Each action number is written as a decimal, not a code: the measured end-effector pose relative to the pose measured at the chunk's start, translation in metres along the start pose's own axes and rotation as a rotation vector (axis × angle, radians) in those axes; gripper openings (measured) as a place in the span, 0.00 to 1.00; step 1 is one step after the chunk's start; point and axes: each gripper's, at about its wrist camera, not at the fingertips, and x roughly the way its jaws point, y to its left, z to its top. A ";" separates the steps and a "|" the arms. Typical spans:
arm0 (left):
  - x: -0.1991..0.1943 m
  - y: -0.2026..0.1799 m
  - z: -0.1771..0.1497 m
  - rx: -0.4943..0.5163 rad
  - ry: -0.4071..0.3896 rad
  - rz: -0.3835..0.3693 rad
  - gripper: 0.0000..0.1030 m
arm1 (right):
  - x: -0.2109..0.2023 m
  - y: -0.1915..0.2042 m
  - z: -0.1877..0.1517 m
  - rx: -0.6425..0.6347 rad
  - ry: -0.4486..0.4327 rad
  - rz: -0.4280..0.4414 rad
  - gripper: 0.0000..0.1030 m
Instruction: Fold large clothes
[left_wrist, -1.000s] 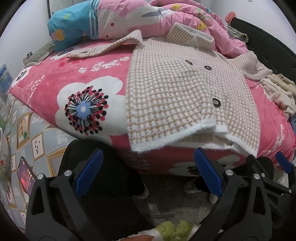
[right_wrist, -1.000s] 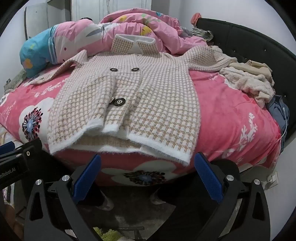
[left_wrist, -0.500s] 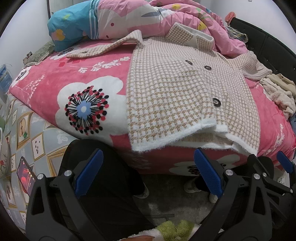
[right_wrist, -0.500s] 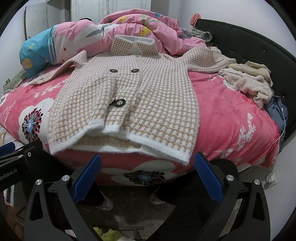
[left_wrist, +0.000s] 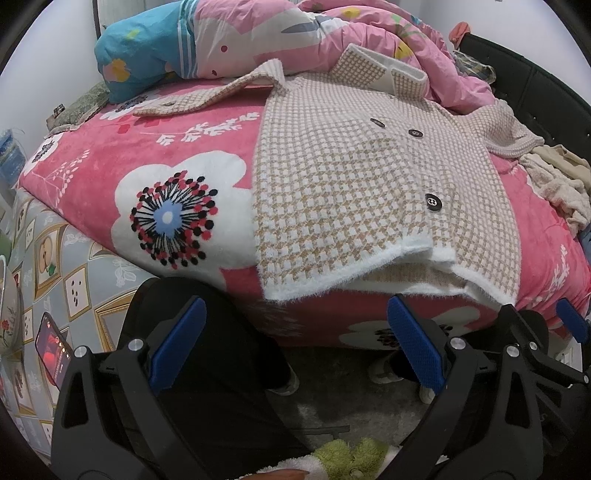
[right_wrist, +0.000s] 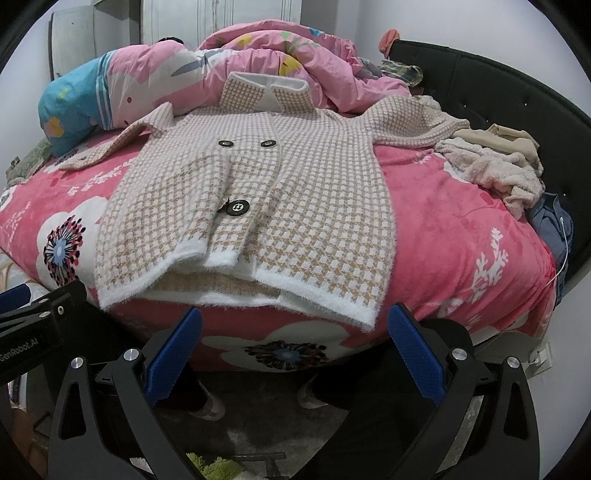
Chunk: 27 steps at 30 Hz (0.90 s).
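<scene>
Nothing has visibly moved since a second ago: both tools hang where they were, below the near edge of the bed. Closest to the camera, the left tool (left_wrist: 291, 345) has its blue-padded fingers spread wide with nothing between them, and the right tool (right_wrist: 293, 343) is equally wide apart and empty; each sits above the person's dark trousers and the grey floor. Just beyond, the houndstooth coat (right_wrist: 258, 206) lies face up on the pink floral blanket (left_wrist: 110, 173), its white fuzzy hem hanging slightly over the mattress edge nearest the tools, front panels overlapped and three dark buttons showing. Its sleeves stretch outward to either side, and the collar points away toward the far end. A heap of pale clothes (right_wrist: 495, 166) lies to the right of the coat, near the black headboard (right_wrist: 517, 110). Farthest back, a rumpled pink duvet (right_wrist: 258, 66) and a blue-ended pillow (left_wrist: 140, 55) are piled behind the collar.
</scene>
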 end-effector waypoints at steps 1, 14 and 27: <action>0.000 0.000 0.000 0.000 0.000 0.001 0.92 | 0.000 0.000 0.001 -0.001 0.000 0.000 0.95; -0.001 0.001 0.002 0.001 -0.002 0.004 0.92 | -0.003 0.003 0.002 -0.016 -0.016 -0.005 0.95; -0.001 0.001 0.003 -0.001 -0.004 0.006 0.92 | -0.004 0.004 0.003 -0.018 -0.019 -0.007 0.95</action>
